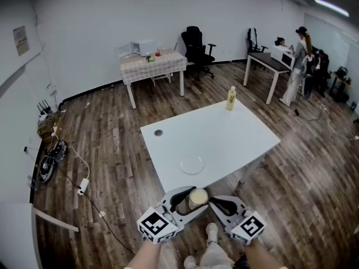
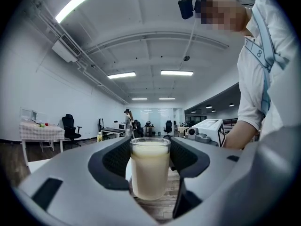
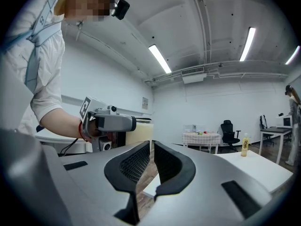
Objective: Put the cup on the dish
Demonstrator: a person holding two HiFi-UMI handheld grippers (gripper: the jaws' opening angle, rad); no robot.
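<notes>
Table (image 1: 224, 133) is plain white. Right hand-held gripper (image 3: 151, 149) is pinched closed on nothing. Left hand-held gripper (image 2: 150, 159) squeezes the cup (image 2: 150, 171) just off the table's near edge, with the clear dish (image 1: 192, 164) further in. Cup's a clear glass of creamy liquid, upright, mouth up.

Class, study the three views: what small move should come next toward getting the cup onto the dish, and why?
Probably carry the cup forward over the table toward the dish, holding it upright. The left gripper is closed on the cup, which is nearly full of pale liquid, by the table's near edge. The dish lies bare farther in. The right gripper is shut and empty.
</notes>
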